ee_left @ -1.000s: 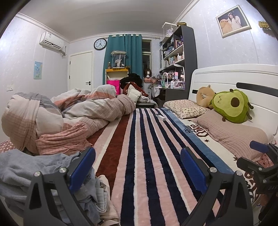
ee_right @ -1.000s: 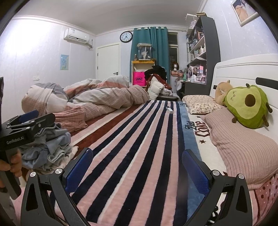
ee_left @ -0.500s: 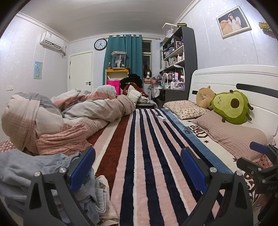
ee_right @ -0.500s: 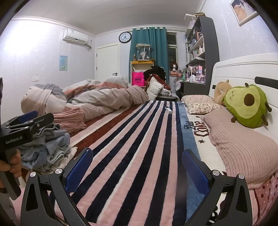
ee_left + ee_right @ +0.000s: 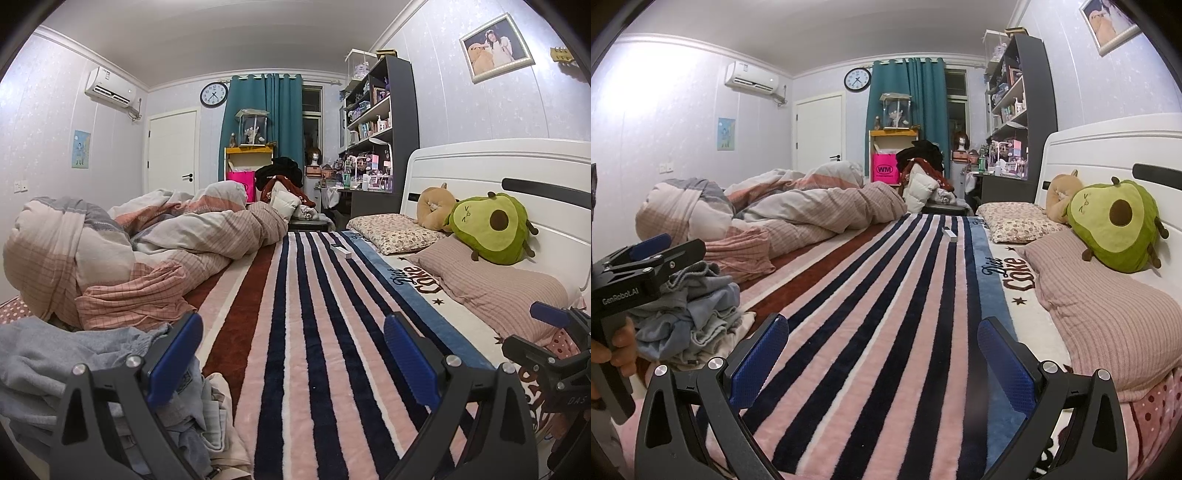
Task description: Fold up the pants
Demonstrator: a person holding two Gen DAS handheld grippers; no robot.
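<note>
A heap of crumpled grey-blue clothes, the pants among them (image 5: 55,362), lies at the near left of the striped blanket (image 5: 314,332); it also shows in the right wrist view (image 5: 690,317). My left gripper (image 5: 293,354) is open and empty, its left finger beside the heap. My right gripper (image 5: 882,354) is open and empty, above the blanket to the right of the heap. Each gripper shows at the edge of the other's view.
A bunched duvet (image 5: 147,251) fills the bed's left side. Pillows (image 5: 491,291), an avocado plush (image 5: 491,227) and the white headboard (image 5: 480,166) line the right. A small white box (image 5: 341,252) lies far up the blanket.
Both grippers have barely shifted. Their jaws stay open and the clothes heap has not moved.
</note>
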